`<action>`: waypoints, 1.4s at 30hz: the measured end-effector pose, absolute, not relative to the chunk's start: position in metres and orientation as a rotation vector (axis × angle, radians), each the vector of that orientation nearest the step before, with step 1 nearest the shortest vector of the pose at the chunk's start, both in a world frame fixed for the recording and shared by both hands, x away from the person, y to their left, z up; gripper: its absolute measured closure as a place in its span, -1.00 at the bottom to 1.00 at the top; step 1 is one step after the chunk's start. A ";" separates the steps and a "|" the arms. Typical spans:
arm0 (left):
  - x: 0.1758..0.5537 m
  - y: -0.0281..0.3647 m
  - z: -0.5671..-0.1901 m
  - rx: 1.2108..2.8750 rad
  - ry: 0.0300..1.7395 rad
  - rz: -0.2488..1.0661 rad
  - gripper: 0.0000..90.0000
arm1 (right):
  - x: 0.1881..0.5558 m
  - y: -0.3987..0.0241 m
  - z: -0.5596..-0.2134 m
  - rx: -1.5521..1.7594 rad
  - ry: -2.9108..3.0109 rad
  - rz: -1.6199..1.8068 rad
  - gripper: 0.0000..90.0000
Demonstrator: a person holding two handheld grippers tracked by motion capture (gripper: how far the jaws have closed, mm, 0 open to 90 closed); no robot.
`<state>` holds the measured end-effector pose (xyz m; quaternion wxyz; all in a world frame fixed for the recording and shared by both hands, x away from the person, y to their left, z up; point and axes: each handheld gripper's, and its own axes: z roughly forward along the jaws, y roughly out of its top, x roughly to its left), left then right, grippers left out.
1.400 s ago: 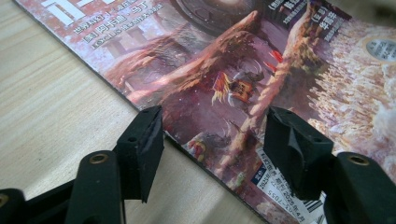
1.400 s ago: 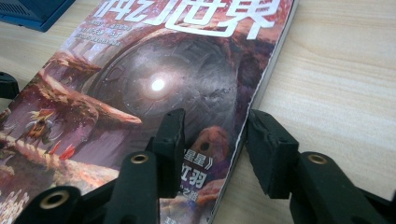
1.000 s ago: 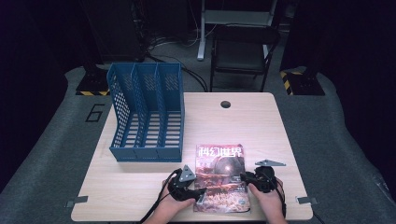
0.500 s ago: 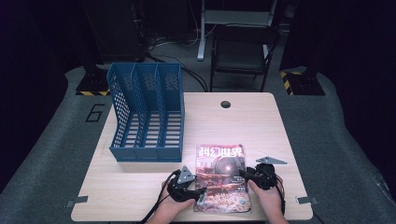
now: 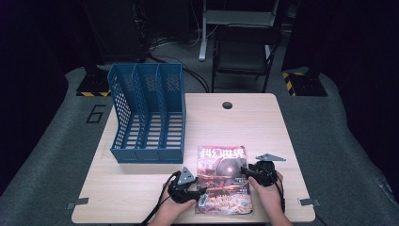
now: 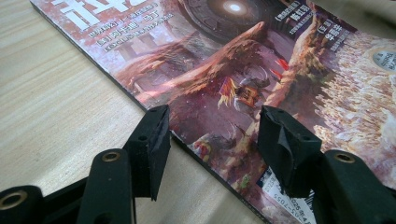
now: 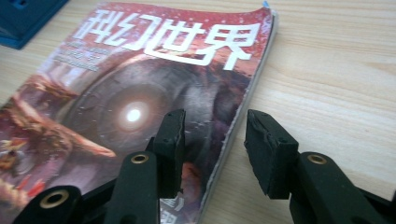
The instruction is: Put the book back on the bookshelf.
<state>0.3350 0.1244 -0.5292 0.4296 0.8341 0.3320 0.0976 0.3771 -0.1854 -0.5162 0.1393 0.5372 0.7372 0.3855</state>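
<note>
Magazine lies flat on the desk; left gripper, its fingers just closing, and right gripper each straddle an edge, fingers apart, unclamped.

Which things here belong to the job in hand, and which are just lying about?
In the job:
- magazine, flat on the table
- left gripper, jaws open astride its spine edge
- right gripper, jaws open astride its other long edge

Lying about:
- blue file rack, untouched for now
- chair behind the table
</note>
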 end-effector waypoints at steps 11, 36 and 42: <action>0.334 0.123 -0.529 2.080 0.841 0.252 -0.02 | 0.379 -0.183 -0.521 1.538 2.129 1.117 0.21; 0.332 0.121 -0.529 2.069 0.866 0.258 -0.02 | 0.381 -0.191 -0.520 1.702 2.041 1.320 0.21; 0.332 0.122 -0.529 2.071 0.863 0.262 -0.01 | 0.379 -0.189 -0.509 1.662 2.041 1.350 0.22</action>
